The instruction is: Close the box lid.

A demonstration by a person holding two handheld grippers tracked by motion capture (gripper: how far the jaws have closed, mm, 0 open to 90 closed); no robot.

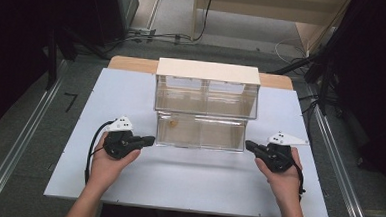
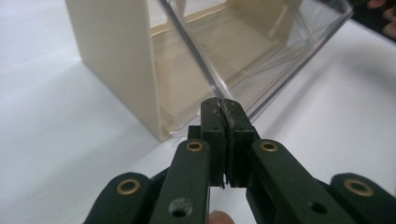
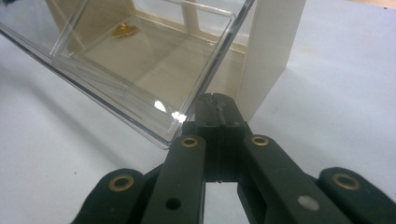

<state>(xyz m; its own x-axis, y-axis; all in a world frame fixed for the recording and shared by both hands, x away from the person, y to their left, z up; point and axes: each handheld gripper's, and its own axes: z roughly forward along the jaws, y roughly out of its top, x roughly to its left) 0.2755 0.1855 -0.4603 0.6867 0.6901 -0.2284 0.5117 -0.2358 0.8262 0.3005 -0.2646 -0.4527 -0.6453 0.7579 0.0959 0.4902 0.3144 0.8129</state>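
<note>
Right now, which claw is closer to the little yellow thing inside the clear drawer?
Left. The left claw sits at the drawer's left end, nearer the yellow piece; the right claw is at its far end.

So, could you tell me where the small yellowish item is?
In the high view it lies inside the pulled-out lower clear drawer, the small yellowish item near its back left corner.

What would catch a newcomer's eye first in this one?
The cream-framed cabinet at the middle of the white table, with its clear lower drawer pulled out toward the person. The left gripper and right gripper flank that drawer's front corners, both with jaws shut, each tip right at a corner. A small yellowish object lies inside the drawer at its left.
</note>
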